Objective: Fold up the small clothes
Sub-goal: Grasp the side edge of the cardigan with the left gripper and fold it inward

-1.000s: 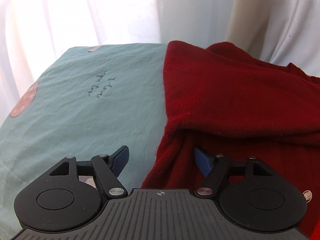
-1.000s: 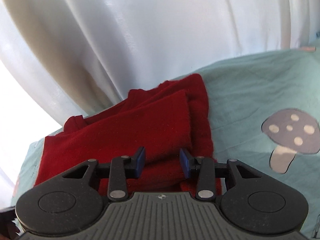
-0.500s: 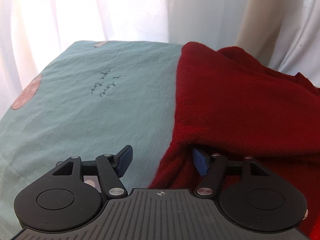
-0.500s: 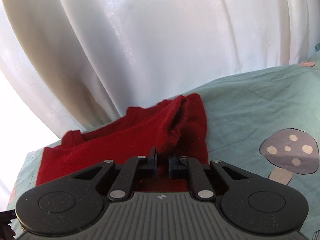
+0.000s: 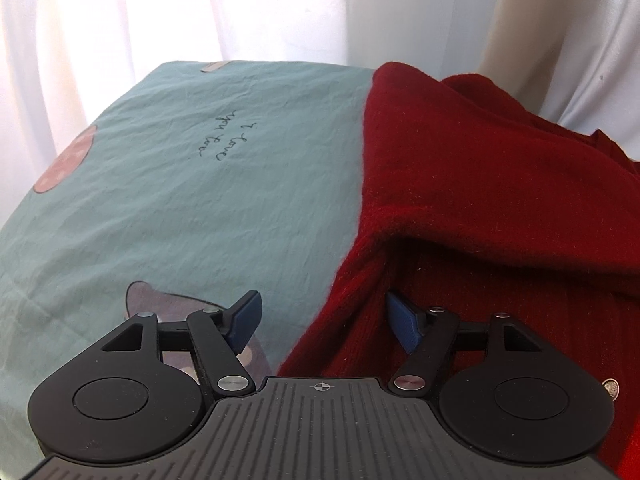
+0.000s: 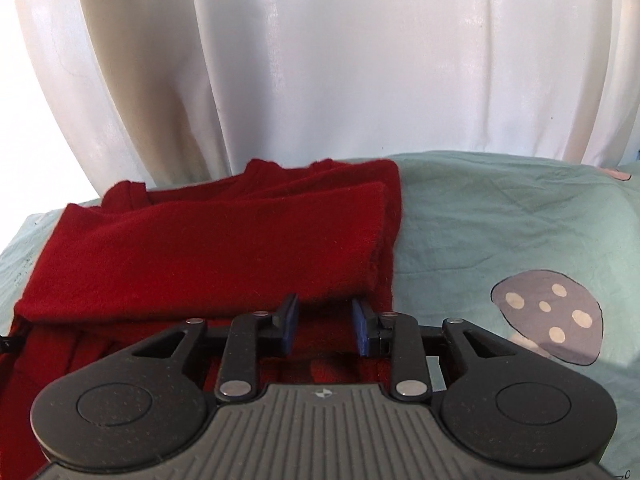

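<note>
A dark red knit garment (image 5: 492, 184) lies partly folded on a teal sheet (image 5: 224, 208); a folded-over layer covers its far half. My left gripper (image 5: 326, 322) is open at the garment's near left edge, with its right fingertip (image 5: 402, 320) tucked just under the fold. In the right wrist view the same red garment (image 6: 208, 248) lies ahead and to the left. My right gripper (image 6: 325, 326) is open over the garment's near right corner and holds nothing.
White curtains (image 6: 320, 60) hang close behind the far edge of the sheet. The sheet has mushroom prints (image 6: 548, 320) and handwriting (image 5: 228, 142). A small metal button (image 5: 611, 389) shows at the garment's near right.
My right gripper, shut on the garment's corner half a second ago, has opened and let it drop flat. My left gripper has stayed open and shifted slightly back.
</note>
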Tool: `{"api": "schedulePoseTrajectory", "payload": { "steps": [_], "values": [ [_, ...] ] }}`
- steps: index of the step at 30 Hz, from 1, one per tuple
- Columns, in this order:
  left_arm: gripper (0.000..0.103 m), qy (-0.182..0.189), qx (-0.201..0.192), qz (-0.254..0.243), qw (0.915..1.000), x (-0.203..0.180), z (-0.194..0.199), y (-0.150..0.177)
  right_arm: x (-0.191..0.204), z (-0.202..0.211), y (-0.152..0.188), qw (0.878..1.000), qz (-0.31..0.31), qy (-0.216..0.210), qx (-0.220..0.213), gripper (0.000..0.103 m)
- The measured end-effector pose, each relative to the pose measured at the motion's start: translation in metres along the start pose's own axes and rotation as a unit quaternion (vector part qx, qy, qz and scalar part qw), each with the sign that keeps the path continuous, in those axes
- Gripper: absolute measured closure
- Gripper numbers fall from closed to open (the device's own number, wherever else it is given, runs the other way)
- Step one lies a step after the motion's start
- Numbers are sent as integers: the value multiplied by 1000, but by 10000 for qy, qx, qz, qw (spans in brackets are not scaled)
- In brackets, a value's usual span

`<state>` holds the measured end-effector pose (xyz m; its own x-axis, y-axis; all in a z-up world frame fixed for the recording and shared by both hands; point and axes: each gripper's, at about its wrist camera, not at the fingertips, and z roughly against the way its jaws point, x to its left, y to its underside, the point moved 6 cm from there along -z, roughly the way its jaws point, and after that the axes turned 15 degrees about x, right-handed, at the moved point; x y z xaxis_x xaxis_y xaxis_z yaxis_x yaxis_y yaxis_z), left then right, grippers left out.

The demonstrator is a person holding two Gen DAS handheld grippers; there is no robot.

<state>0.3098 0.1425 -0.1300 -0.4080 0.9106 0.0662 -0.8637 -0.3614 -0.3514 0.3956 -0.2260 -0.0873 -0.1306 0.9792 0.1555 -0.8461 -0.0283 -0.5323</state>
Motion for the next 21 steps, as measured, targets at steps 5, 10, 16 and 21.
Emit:
{"api": "schedulePoseTrajectory", "payload": {
  "steps": [5, 10, 16, 21],
  "values": [
    [28, 124, 52, 39, 9999, 11, 4, 17, 6, 8, 9, 9978, 326, 570, -26, 72],
    [30, 276, 104, 14, 9996, 30, 21, 60, 8, 60, 42, 9982, 391, -212, -396, 45],
    [26, 473, 238, 212, 9984, 64, 56, 125, 10, 140, 111, 9936, 612, -629, -716, 20],
    [22, 529, 354, 187, 9978, 87, 69, 166, 2, 151, 172, 9953, 511, -823, 25, 18]
  ]
}}
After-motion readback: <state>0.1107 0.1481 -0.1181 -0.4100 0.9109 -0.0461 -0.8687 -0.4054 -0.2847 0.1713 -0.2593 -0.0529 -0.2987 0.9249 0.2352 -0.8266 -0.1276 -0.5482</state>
